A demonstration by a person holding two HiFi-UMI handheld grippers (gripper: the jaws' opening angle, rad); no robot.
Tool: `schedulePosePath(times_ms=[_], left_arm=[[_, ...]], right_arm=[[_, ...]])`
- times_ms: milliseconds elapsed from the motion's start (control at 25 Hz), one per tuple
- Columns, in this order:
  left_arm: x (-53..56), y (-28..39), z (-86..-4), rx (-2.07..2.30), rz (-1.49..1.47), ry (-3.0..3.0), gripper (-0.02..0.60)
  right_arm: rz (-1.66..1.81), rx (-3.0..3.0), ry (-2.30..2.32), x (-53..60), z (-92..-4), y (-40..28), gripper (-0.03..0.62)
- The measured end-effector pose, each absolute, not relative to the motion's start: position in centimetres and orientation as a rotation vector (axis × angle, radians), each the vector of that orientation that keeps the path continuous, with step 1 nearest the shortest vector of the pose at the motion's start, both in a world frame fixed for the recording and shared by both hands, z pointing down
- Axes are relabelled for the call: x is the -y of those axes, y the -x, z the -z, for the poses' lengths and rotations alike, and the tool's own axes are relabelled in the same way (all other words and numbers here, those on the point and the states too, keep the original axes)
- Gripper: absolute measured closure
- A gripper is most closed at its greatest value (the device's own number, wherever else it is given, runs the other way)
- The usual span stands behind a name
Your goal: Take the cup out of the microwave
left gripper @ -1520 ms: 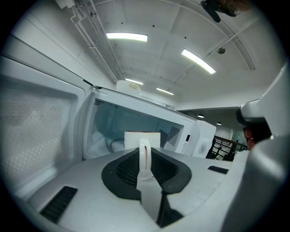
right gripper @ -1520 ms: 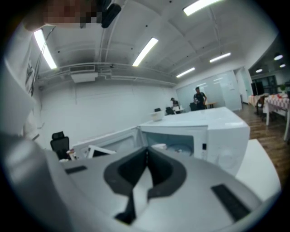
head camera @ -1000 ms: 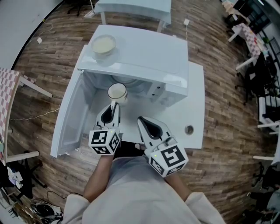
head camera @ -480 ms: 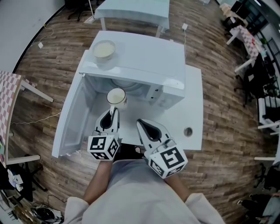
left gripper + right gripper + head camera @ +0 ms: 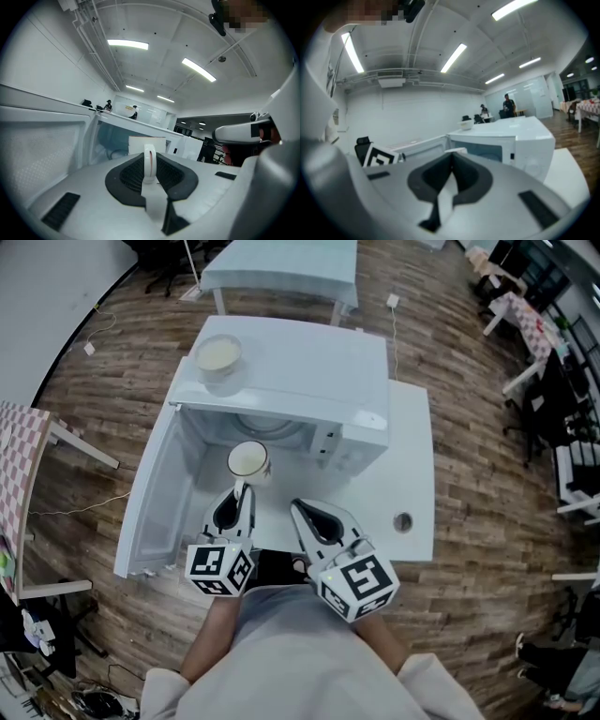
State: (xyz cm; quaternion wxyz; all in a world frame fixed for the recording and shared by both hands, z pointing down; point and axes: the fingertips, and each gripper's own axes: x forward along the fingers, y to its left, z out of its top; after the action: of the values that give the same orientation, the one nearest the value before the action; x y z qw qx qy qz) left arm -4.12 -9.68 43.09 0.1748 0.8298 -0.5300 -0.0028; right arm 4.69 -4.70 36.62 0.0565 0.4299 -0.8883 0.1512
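A white cup [image 5: 248,461] hangs at the mouth of the open white microwave [image 5: 309,371], just in front of its cavity. My left gripper [image 5: 242,491] is shut on the cup's handle [image 5: 149,161], which stands upright between the two pads in the left gripper view, with the cup's body [image 5: 146,144] behind it. My right gripper [image 5: 300,510] is shut with nothing in it, beside the left one and in front of the microwave's control panel. The cup's inside is hidden from both gripper views.
The microwave door [image 5: 155,493] is swung wide open to the left. A cream bowl [image 5: 217,353] sits on top of the microwave. The white table [image 5: 412,493] has a round hole [image 5: 403,520] at the right. Other tables and chairs stand on the wooden floor around.
My left gripper has drawn the cup a little back towards me and up, away from the cavity. The right gripper has stayed put.
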Motion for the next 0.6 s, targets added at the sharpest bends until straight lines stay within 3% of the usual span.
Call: schedulePosePath(times_ms=[600], left_arm=[[8.2,3.6,-39.8,1.473,0.056,-2.386,0.515]], right_arm=[[-0.397,2.610,-1.382,4.9,-37.0,-6.0,0.572]])
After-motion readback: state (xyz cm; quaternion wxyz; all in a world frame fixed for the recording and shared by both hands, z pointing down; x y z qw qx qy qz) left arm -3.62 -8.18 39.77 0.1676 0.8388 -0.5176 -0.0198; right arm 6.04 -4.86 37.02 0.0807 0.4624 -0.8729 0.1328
